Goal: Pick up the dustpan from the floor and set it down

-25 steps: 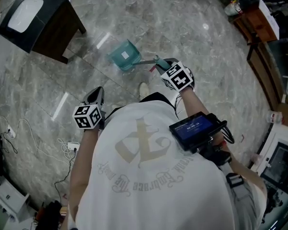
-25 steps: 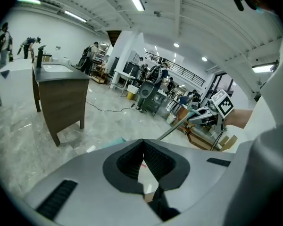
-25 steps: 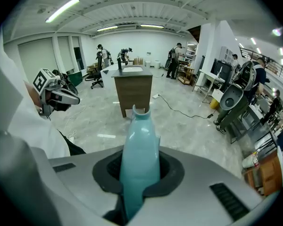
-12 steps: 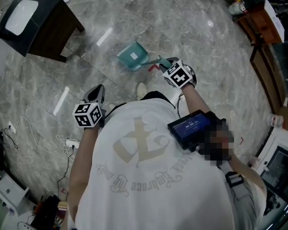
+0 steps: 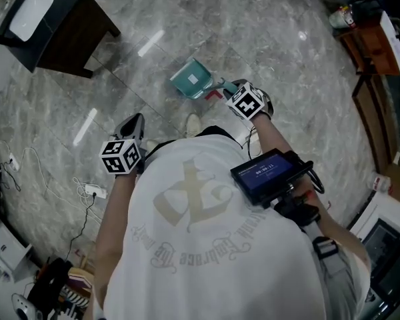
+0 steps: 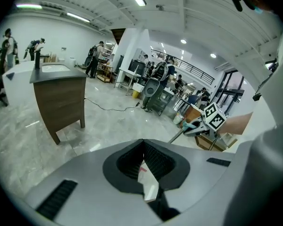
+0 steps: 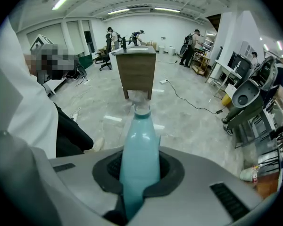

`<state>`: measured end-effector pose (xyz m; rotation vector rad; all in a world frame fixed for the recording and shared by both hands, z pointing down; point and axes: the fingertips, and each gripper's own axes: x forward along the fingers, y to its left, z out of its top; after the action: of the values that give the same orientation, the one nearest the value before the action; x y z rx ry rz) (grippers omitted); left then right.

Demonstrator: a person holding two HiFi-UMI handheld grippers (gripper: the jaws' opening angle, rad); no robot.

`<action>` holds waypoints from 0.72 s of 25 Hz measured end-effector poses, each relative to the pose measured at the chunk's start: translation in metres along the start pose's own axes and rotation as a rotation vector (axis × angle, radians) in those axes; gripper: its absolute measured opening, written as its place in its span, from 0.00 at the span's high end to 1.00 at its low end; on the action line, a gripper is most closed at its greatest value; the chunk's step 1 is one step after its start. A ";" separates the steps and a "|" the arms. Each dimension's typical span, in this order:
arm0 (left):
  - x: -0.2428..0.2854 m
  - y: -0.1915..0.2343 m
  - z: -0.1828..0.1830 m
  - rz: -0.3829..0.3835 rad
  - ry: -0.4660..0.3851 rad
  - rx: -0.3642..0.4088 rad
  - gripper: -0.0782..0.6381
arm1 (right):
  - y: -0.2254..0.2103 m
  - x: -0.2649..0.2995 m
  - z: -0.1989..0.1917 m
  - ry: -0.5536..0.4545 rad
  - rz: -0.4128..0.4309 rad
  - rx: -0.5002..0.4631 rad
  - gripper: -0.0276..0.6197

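Teal dustpan (image 5: 192, 80) is clamped by its handle (image 7: 139, 140) in your right tool (image 5: 227, 91); lower it flat onto the floor (image 5: 267, 39) before releasing.

Grey marble floor (image 5: 300, 79), dark wooden cabinet (image 5: 73, 35) with white top upper left, white power strip (image 5: 93, 191) lower left, wooden shelving (image 5: 372, 45) far right.

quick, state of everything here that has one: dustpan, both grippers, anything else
dustpan: handle clamped in the right gripper, pan end low over the floor
right gripper: jaws shut on the dustpan handle
left gripper: jaws together, empty
forearm screen: lit
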<state>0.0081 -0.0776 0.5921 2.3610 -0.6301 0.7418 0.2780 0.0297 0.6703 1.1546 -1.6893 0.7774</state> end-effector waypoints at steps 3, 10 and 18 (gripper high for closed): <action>0.008 -0.003 0.001 0.017 0.000 -0.010 0.87 | -0.010 0.013 -0.006 0.011 0.019 -0.017 0.88; 0.015 -0.012 0.001 0.064 0.011 -0.018 0.87 | -0.030 0.040 -0.021 0.032 0.054 -0.045 0.88; 0.010 -0.014 -0.001 0.125 0.019 -0.035 0.87 | -0.041 0.068 -0.043 0.058 0.076 -0.064 0.88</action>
<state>0.0232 -0.0699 0.5937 2.2959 -0.7826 0.8000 0.3214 0.0275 0.7498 1.0198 -1.7059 0.7912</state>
